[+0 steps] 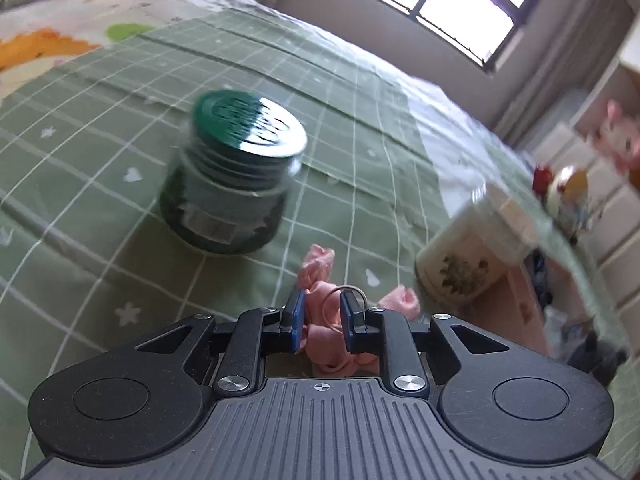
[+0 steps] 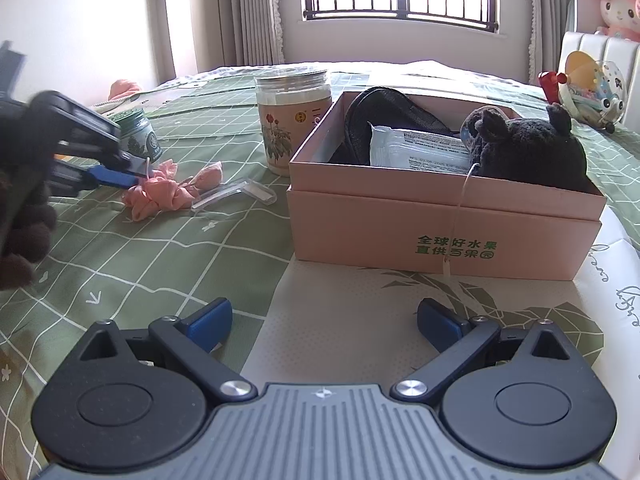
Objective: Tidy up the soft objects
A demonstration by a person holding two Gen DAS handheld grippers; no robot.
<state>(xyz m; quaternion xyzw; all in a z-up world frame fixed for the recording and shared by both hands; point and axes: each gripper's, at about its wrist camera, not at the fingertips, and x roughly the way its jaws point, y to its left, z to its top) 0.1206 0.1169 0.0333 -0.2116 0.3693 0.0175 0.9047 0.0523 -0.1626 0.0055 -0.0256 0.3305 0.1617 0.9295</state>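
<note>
Green checked bed: my left tool (image 1: 322, 316) pinches the pink scrunchie (image 2: 160, 194), lying crosswise beside the green jar (image 1: 232, 176). Only my right view shows the box (image 2: 440, 216); right tool (image 2: 325, 322) spread, empty.

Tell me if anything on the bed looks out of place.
The pink fabric toy lies crumpled on the green bedspread beside a clear plastic piece, outside the pink box holding the black plush.

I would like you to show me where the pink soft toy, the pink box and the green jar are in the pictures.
pink soft toy (image 2: 160, 194): right wrist view, on its crumpled cloth body.
pink box (image 2: 440, 224): right wrist view, on its front wall.
green jar (image 1: 248, 124): left wrist view, on its lid.
</note>
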